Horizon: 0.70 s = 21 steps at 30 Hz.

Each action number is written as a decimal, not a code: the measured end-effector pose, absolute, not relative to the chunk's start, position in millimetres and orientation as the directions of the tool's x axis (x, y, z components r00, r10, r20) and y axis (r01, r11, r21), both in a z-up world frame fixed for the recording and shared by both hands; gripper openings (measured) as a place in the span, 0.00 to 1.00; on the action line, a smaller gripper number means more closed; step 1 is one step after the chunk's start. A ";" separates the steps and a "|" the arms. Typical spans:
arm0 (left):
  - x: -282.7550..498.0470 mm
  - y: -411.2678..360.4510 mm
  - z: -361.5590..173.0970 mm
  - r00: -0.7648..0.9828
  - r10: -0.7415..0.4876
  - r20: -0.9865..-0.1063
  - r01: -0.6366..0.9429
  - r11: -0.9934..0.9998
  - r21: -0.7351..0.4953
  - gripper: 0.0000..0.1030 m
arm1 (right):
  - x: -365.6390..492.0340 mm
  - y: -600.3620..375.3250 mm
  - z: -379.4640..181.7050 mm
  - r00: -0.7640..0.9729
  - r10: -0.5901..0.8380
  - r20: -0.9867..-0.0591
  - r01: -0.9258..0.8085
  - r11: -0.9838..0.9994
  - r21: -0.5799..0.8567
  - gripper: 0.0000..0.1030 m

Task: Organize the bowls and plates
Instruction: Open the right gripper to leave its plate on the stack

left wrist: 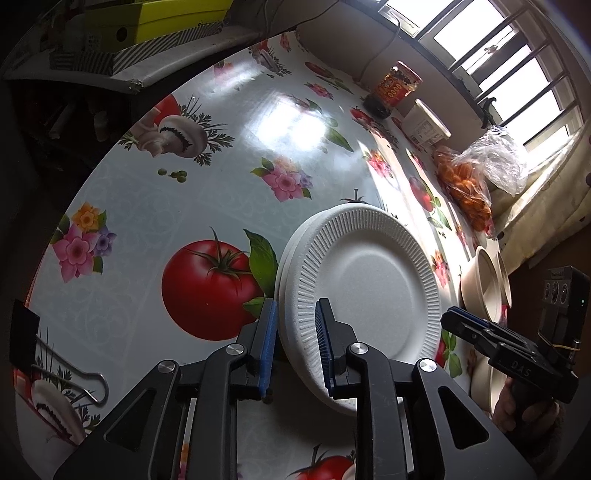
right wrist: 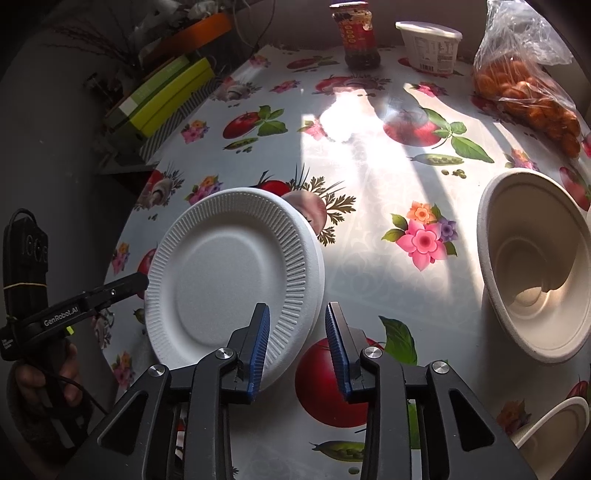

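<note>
A small stack of white foam plates (left wrist: pixel 369 288) (right wrist: pixel 229 273) lies flat on the flowered tablecloth. My left gripper (left wrist: pixel 297 306) straddles the stack's left rim, its blue pads apart and not pressing the foam. My right gripper (right wrist: pixel 297 306) straddles the opposite rim, with a clear gap beside its right pad. Each gripper shows in the other's view, at the plates' edge: the right gripper (left wrist: pixel 458 319) and the left gripper (right wrist: pixel 138 282). A beige bowl (right wrist: pixel 535 266) (left wrist: pixel 487 284) stands right of the plates. A second beige bowl (right wrist: pixel 554 421) sits nearer, partly cut off.
At the table's far side stand a red-labelled jar (right wrist: pixel 356 33), a white tub (right wrist: pixel 430 48) and a plastic bag of orange fruit (right wrist: pixel 528 92). Green boxes (right wrist: pixel 166 96) lie on a shelf beyond the table's left edge. A binder clip (left wrist: pixel 55 369) lies near that edge.
</note>
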<state>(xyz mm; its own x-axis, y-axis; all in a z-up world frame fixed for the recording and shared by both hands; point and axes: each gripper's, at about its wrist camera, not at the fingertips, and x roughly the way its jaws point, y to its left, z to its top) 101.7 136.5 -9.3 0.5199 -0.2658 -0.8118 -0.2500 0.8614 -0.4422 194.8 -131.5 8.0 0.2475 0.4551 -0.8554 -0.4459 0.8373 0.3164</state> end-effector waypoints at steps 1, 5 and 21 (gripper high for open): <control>101.6 136.5 -8.9 0.521 -0.265 -0.811 -0.249 0.862 -0.442 0.22 | 194.6 -132.1 7.9 0.249 0.455 -0.855 -0.443 0.838 0.317 0.31; 101.2 136.1 -6.5 0.527 -0.250 -0.812 -0.250 0.868 -0.430 0.22 | 192.8 -133.4 8.9 0.254 0.461 -0.850 -0.438 0.838 0.324 0.33; 99.9 129.1 -3.4 0.530 -0.226 -0.817 -0.245 0.882 -0.403 0.33 | 184.8 -133.7 8.7 0.276 0.456 -0.846 -0.435 0.845 0.313 0.36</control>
<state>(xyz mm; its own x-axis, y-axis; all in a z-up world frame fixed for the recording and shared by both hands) 99.9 129.1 -3.4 0.5303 -0.2256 -0.8173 -0.2452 0.8819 -0.4026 184.8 -133.7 8.7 0.2765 0.4555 -0.8462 -0.4348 0.8446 0.3126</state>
